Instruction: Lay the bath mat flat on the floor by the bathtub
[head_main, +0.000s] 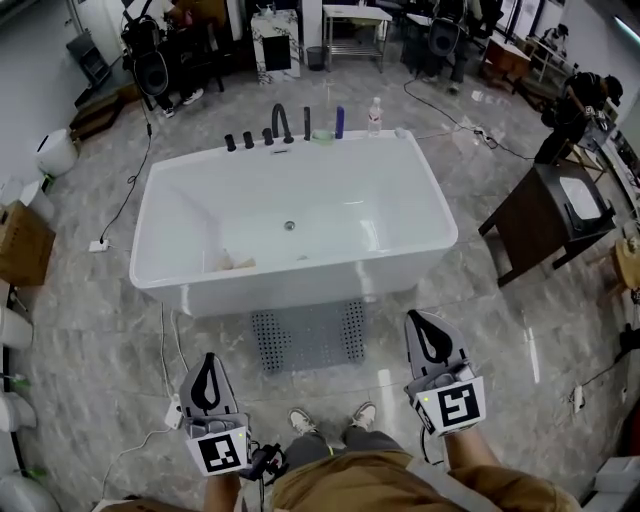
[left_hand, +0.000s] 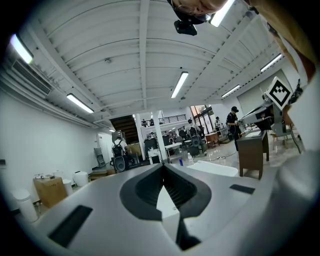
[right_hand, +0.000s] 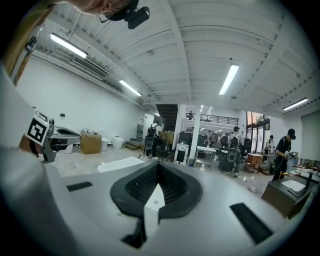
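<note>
A grey perforated bath mat (head_main: 309, 336) lies flat on the marble floor, against the near side of the white bathtub (head_main: 180, 200). My left gripper (head_main: 207, 358) is held low at the left, clear of the mat, jaws shut and empty. My right gripper (head_main: 420, 318) hangs to the right of the mat, also shut with nothing in it. In the left gripper view the left gripper (left_hand: 163, 165) points across the room, the bathtub (left_hand: 215, 168) beyond it. The right gripper view shows the right gripper (right_hand: 158, 163) closed, with the bathtub (right_hand: 121, 163) to its left.
A dark wooden side table (head_main: 553, 218) stands right of the tub. Bottles (head_main: 374, 117) and a black faucet (head_main: 282, 123) line the tub's far rim. A cardboard box (head_main: 20, 240) and white jugs (head_main: 55, 153) sit at the left. Cables (head_main: 135, 190) trail over the floor. My shoes (head_main: 332, 420) are just behind the mat.
</note>
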